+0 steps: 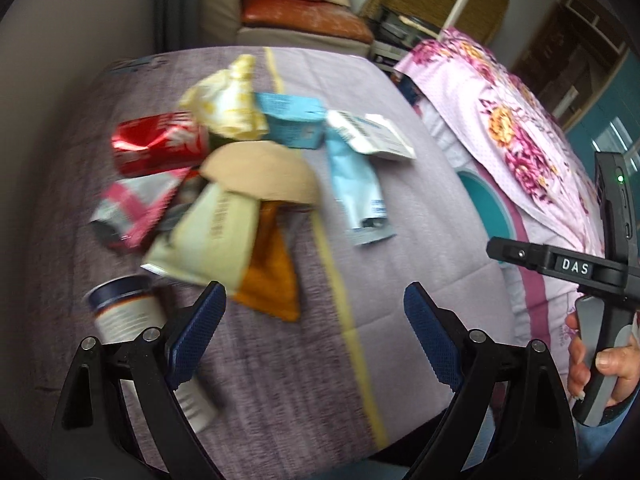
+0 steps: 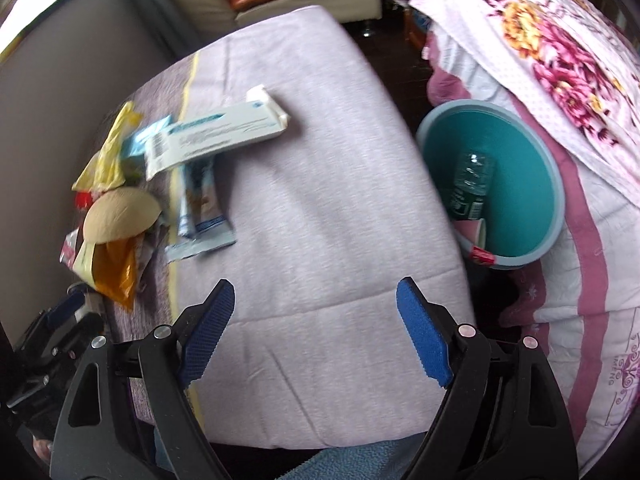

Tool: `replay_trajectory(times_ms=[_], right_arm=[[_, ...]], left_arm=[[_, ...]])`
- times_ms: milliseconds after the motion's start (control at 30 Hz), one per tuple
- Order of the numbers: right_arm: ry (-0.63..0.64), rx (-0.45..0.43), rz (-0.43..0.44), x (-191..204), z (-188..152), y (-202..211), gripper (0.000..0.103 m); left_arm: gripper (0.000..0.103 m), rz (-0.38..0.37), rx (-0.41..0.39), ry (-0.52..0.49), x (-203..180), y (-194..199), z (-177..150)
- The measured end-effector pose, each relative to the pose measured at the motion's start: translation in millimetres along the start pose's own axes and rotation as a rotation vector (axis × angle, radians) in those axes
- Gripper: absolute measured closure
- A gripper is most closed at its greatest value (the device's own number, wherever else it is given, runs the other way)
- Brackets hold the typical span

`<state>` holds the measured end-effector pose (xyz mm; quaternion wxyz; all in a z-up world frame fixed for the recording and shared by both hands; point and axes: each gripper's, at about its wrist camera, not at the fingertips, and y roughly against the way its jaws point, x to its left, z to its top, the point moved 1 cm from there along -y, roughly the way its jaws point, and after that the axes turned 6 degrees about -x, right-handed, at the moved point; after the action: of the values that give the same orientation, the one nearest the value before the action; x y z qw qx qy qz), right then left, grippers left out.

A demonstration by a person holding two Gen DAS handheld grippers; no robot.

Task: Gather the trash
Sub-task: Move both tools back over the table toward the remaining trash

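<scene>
A pile of trash lies on a purple cloth-covered table: a crushed red can, a tan paper disc, an orange wrapper, a cream pouch, a light blue sachet, a white box and a white bottle. My left gripper is open and empty, above the table just short of the pile. My right gripper is open and empty over bare cloth. A teal bin to the right holds a plastic bottle and a paper cup.
A bed with a pink floral quilt stands right of the bin. A beige sofa with an orange cushion is behind the table. A grey wall runs along the table's left side. The right hand-held gripper shows in the left wrist view.
</scene>
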<state>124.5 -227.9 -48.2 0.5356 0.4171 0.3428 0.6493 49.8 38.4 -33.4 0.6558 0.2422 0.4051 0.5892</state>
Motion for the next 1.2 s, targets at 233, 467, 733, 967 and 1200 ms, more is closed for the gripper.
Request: replay_trajectory(times_ms=[233, 467, 733, 967, 1200], right_arm=[[0.110, 0.025, 0.001, 45.6, -8.3, -8.7, 0.024], [0.183, 0.038, -0.006, 71.7, -11.4, -16.6, 0.024], [0.257, 0.040, -0.013, 96.0, -14.0, -19.8, 0.024], [0.331, 0.023, -0.019, 122.2, -8.5, -20.1, 0.024], [0.463, -0.049, -0.007, 176.1, 8.7, -19.2, 0.024]], left_arm=[[0.012, 0.106, -0.040, 0.093, 54.8, 16.1, -12.1], [0.012, 0.148, 0.002, 0.175, 90.8, 8.7, -31.0], [0.012, 0.161, 0.058, 0.210, 106.9, -8.3, -48.4], [0.046, 0.131, 0.007, 0.194, 105.3, -8.4, -51.2], [0.047, 0.076, -0.047, 0.241, 127.5, 7.2, -44.1]])
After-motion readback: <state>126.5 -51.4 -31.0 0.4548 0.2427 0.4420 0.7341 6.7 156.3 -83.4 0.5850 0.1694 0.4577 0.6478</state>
